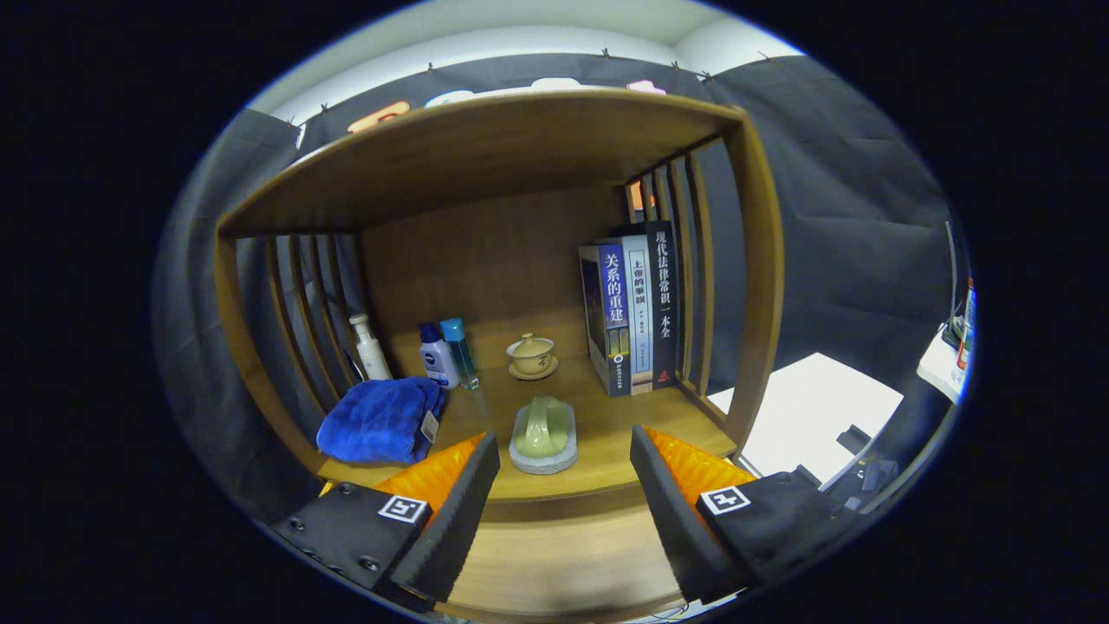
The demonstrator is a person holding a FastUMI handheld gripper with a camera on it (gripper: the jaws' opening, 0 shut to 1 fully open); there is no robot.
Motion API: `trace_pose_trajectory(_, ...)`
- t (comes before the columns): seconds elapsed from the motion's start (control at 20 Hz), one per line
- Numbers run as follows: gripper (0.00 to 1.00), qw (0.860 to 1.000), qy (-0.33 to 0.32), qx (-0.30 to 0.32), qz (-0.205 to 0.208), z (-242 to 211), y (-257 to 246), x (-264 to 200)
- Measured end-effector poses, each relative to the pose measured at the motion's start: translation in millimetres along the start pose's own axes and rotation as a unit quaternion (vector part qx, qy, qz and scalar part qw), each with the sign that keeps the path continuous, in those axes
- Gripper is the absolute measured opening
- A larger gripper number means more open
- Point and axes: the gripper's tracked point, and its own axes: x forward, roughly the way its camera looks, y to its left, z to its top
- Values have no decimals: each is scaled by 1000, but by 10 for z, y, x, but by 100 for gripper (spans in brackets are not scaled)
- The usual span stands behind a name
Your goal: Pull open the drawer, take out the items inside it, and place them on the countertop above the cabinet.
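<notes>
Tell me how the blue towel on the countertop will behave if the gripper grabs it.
The blue towel lies bunched in soft folds beside the bottles, so it would probably sag and unfold when lifted. It looks plush and likely light, with little slip. The gripper is open, its fingers apart with the towel off to one side.

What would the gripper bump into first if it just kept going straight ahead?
Probably the pale green soap on its dish. It lies on the countertop just ahead of the open gripper, between the two fingers' line. Depth is hard to judge.
</notes>
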Motion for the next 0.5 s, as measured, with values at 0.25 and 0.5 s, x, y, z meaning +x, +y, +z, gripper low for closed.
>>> trace_pose_trajectory(0.25, 99, 999, -40, -18, -11, -183, -337, -399)
trace_pose_trajectory(0.5, 99, 998, -62, 21, -13, -429, -632, -909)
